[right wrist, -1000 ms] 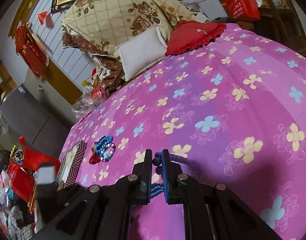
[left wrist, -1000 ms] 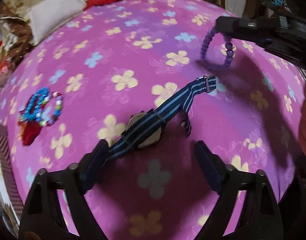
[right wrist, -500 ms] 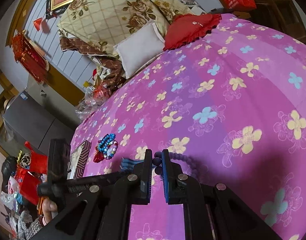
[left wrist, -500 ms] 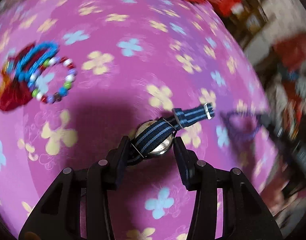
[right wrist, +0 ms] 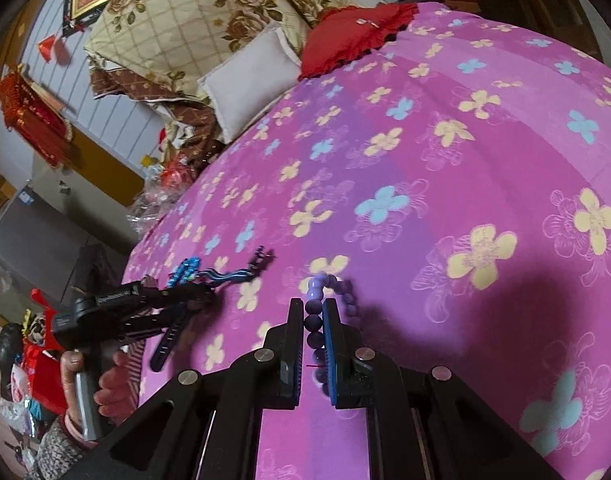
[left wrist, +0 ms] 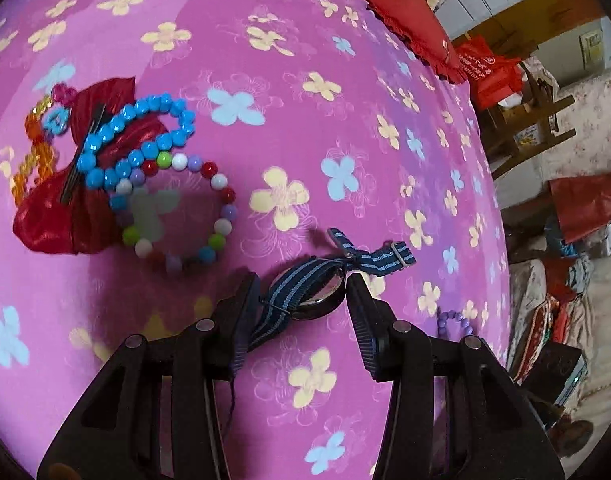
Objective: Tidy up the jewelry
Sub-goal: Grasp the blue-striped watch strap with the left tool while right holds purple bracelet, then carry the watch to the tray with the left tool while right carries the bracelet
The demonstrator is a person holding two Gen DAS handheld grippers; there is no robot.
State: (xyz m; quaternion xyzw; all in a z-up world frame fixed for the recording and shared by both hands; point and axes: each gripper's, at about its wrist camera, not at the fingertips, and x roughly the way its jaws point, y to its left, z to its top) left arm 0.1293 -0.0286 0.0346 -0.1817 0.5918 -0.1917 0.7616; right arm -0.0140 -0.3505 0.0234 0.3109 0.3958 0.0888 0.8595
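My left gripper point(left wrist: 301, 298) is shut on a watch point(left wrist: 311, 296) with a blue striped strap point(left wrist: 381, 258); both pads press the round case. It hangs just over the pink flowered bedspread point(left wrist: 265, 100). To its upper left lies a pile: a blue bead bracelet point(left wrist: 145, 140), a multicoloured bead bracelet point(left wrist: 209, 208), orange beads point(left wrist: 33, 152) and a red satin bow point(left wrist: 57, 216). My right gripper point(right wrist: 314, 320) is shut on a purple bead bracelet point(right wrist: 319, 288), low over the bedspread point(right wrist: 425, 140). In the right wrist view the left gripper point(right wrist: 185, 292) shows at the left, held by a hand point(right wrist: 105, 384).
A white pillow point(right wrist: 249, 80), a red cushion point(right wrist: 357, 32) and a floral quilt point(right wrist: 193, 12) lie at the head of the bed. Red bags and clutter point(left wrist: 577, 208) stand beyond the bed's right edge. The bed drops off at the left point(right wrist: 145, 240).
My left gripper closed on the watch, rolled, and carried it left to beside the bracelet pile. The right gripper, still gripping the purple bracelet, sank a little.
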